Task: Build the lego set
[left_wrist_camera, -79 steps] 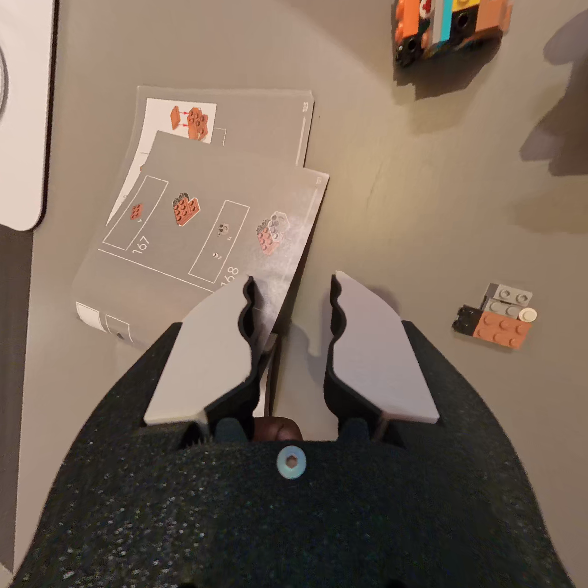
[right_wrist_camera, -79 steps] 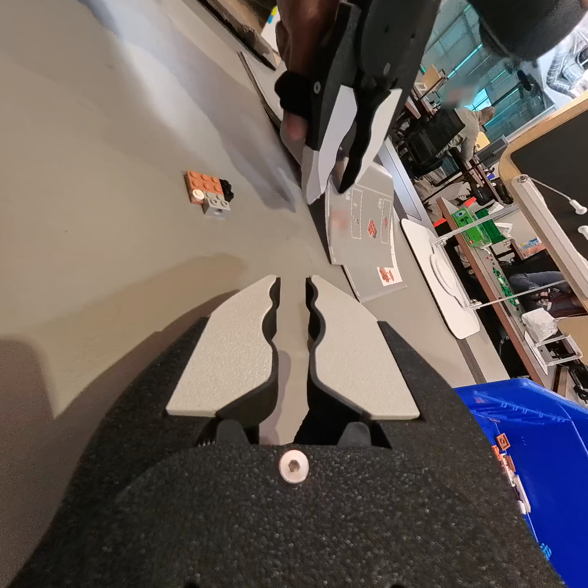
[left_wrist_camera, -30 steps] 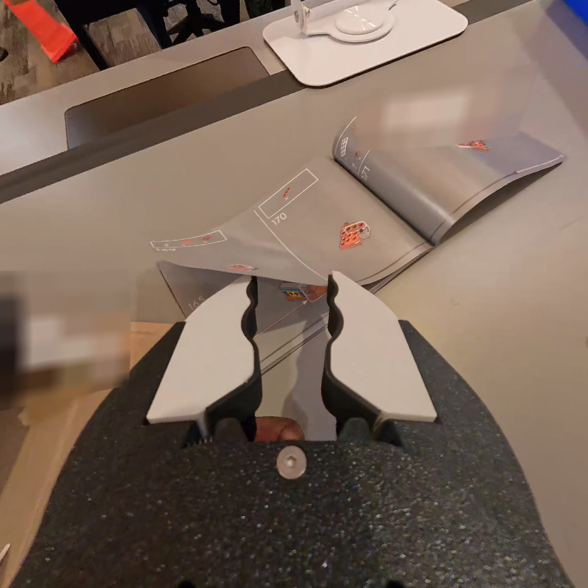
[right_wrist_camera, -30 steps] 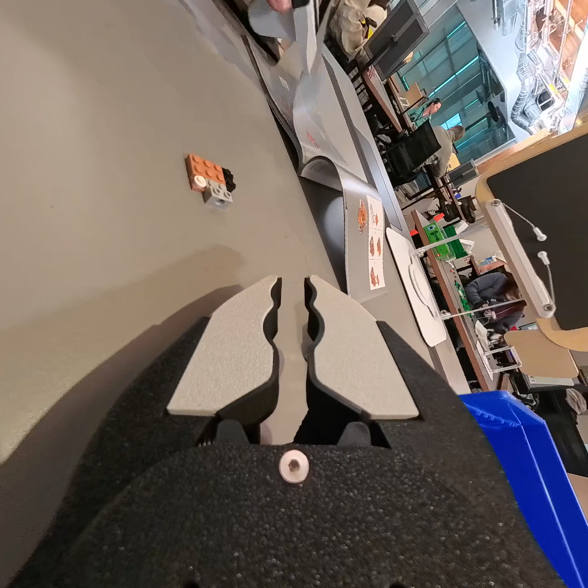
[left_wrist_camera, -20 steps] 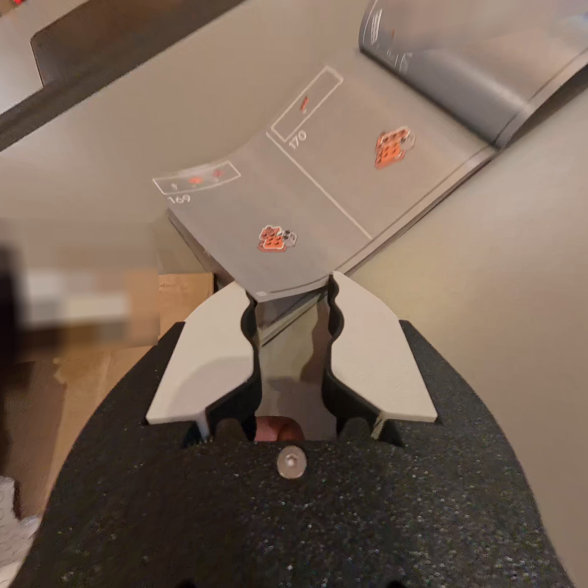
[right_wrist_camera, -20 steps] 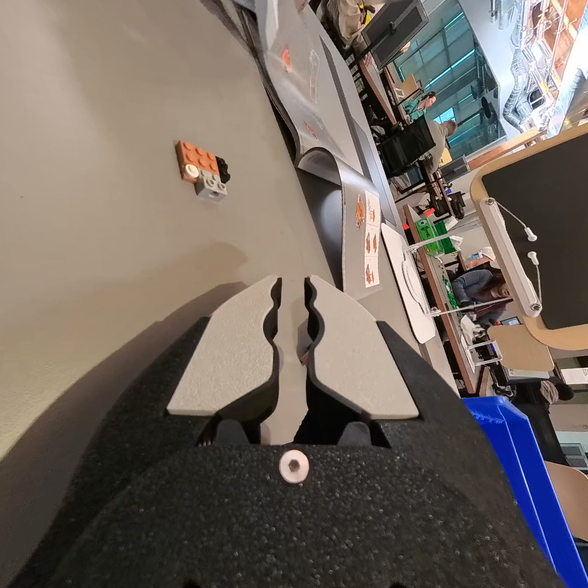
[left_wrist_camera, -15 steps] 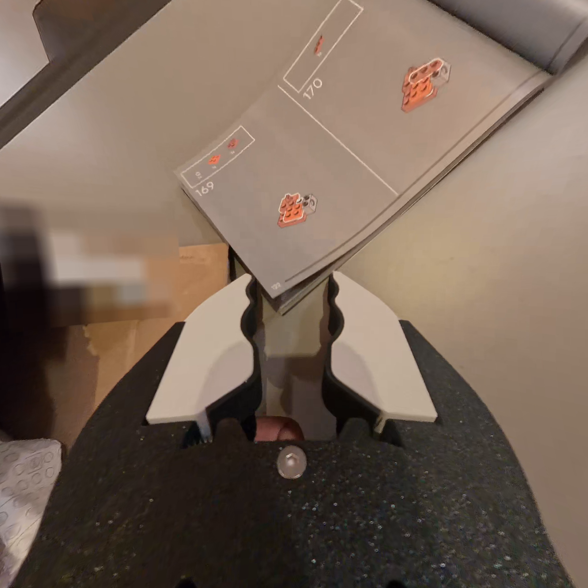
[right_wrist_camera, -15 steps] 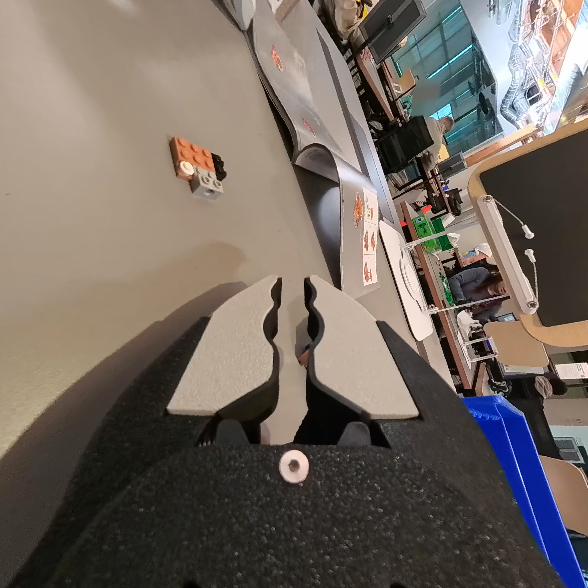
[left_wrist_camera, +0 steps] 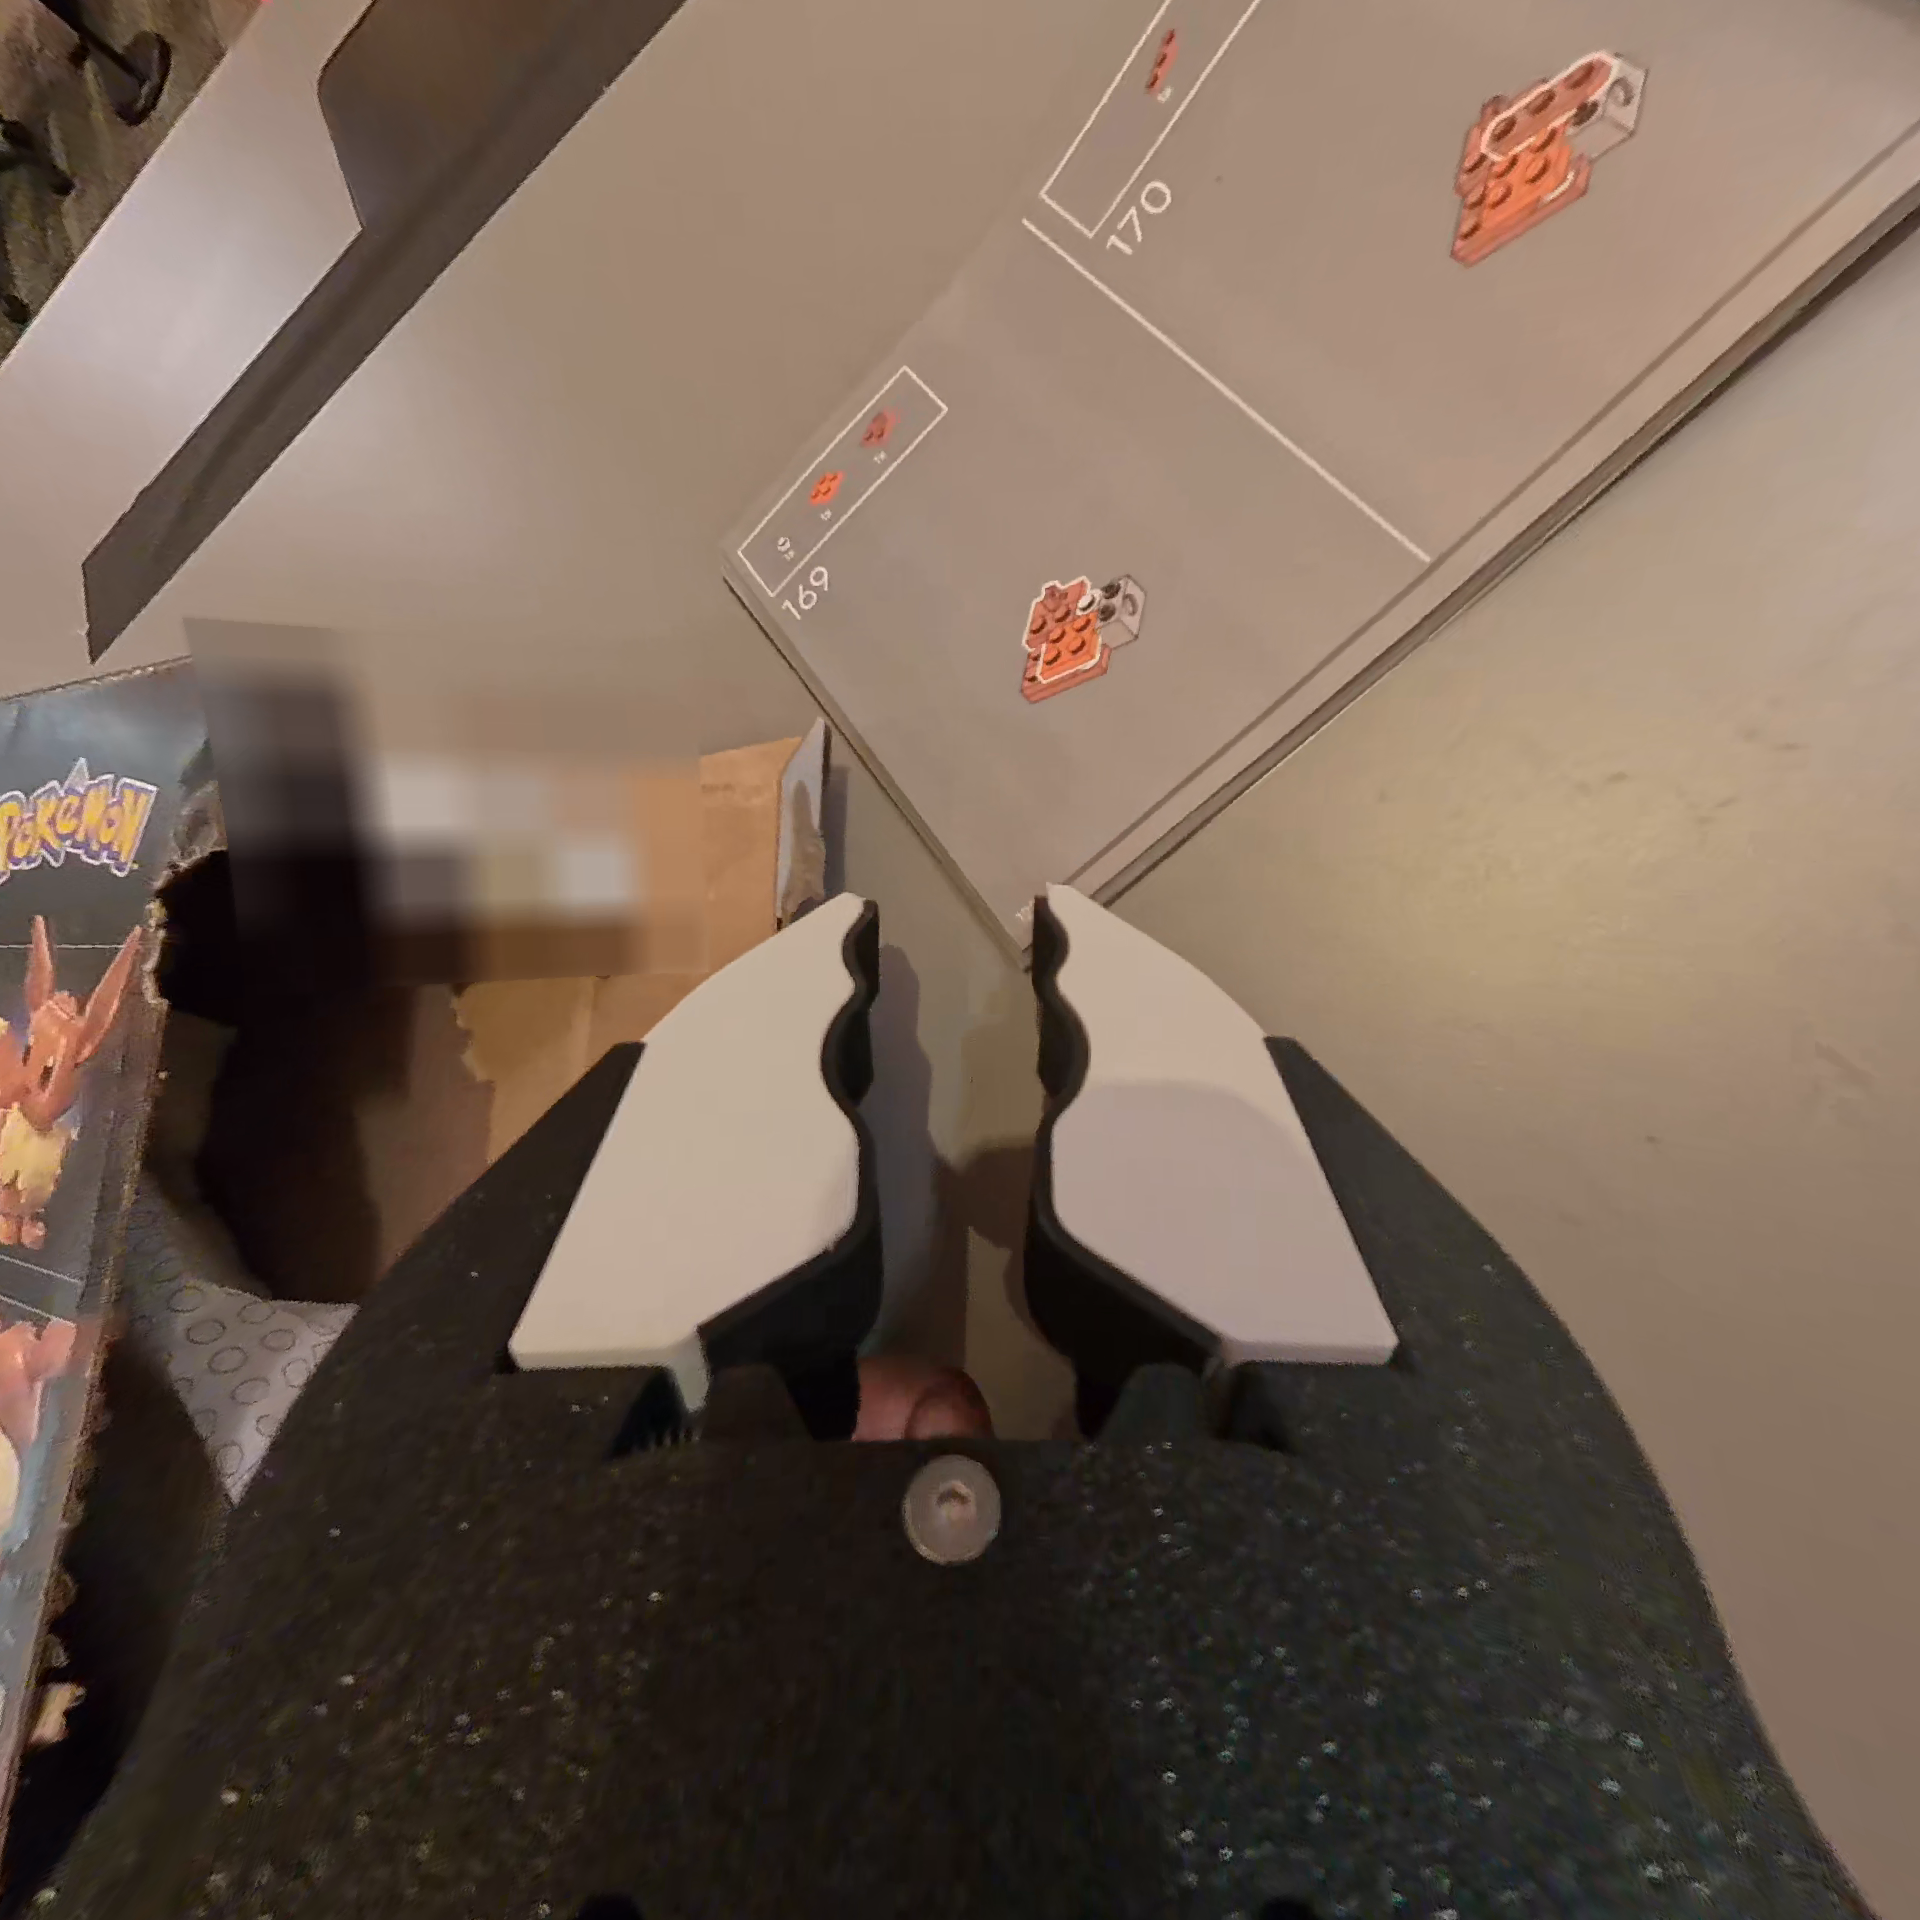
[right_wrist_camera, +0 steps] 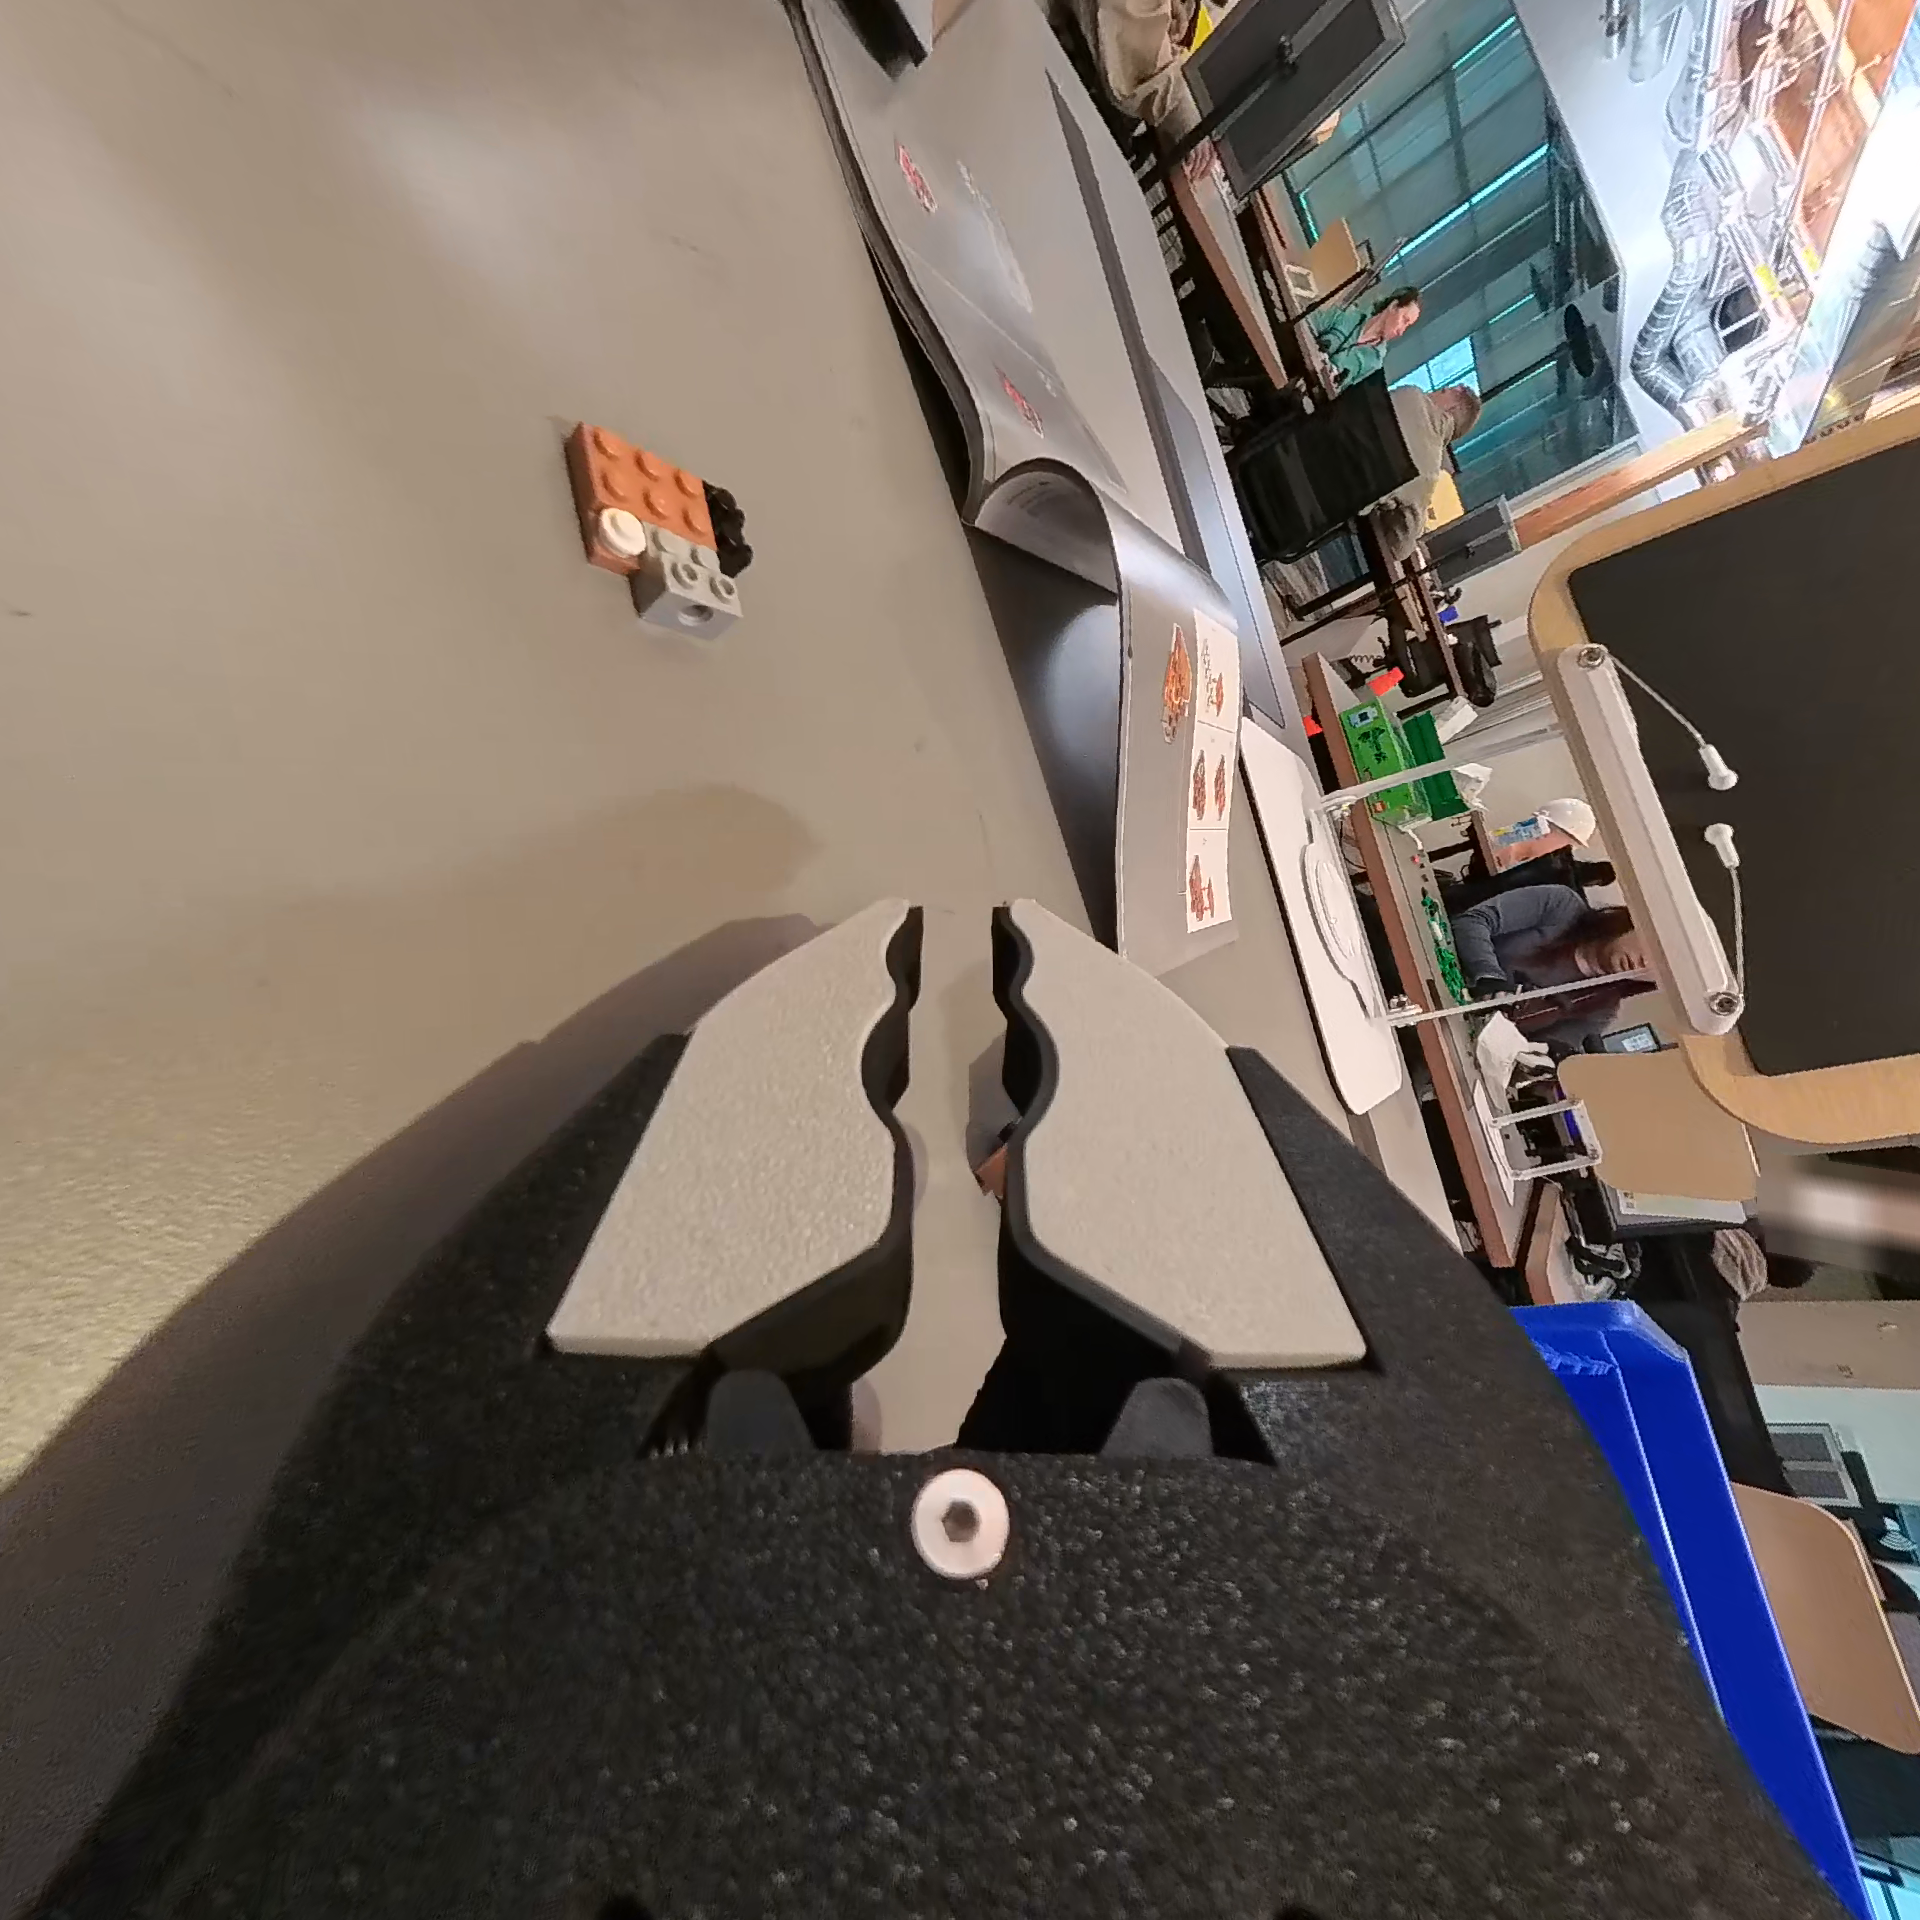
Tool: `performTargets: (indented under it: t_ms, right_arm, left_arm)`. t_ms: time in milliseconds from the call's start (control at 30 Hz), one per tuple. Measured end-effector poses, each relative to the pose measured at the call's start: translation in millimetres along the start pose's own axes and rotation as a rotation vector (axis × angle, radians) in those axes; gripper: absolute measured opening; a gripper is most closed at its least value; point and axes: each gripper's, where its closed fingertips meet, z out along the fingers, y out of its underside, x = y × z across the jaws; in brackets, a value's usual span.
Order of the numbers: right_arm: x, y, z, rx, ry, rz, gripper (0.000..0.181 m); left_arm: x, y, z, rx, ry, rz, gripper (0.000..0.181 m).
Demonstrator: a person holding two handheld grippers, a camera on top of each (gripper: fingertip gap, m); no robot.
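Small lego sub-assembly [right_wrist_camera: 657,528] = orange plate w/ grey brick, black bit, white round stud. Prob very light, hard plastic, slick; pieces could pop apart if squeezed wrong. Best bet imo: pinch across orange plate's long edges, not grey overhang.

It sits flat on grey table [right_wrist_camera: 312,727], far-left of right gripper [right_wrist_camera: 956,920], well apart. Right jaws nearly together, narrow gap, nothing held.

Left gripper [left_wrist_camera: 954,914] spread, empty, tips just beside near corner of open instruction booklet [left_wrist_camera: 1195,499]. Set box [left_wrist_camera: 62,1039] at left edge. Sub-assembly not visible in left view.
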Motion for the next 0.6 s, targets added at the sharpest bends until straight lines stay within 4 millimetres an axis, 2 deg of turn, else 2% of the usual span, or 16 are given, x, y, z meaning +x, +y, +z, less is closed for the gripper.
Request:
performTargets:
  t_ms: [200, 333, 367, 467, 600]
  right_arm:
    - [-1, -1, -1, 0.010, -0.005, -0.001, 0.013]
    - [-1, -2, -2, 0.017, -0.010, -0.003, 0.013]
    - [-2, -2, -2, 0.020, -0.011, -0.004, 0.013]
    - [-2, -3, -3, 0.028, -0.015, -0.003, 0.013]
    - [-3, -4, -4, 0.036, -0.022, -0.004, 0.013]
  left_arm:
    - [-6, 6, 5, -0.048, -0.036, -0.025, 0.030]
    - [-14, 7, 5, -0.067, -0.077, -0.024, 0.008]
    - [-18, 6, 4, -0.064, -0.099, -0.029, 0.001]
    - [-26, 2, 0, -0.056, -0.127, -0.030, 0.000]
    - [-23, -11, -5, -0.016, -0.118, -0.043, 0.000]
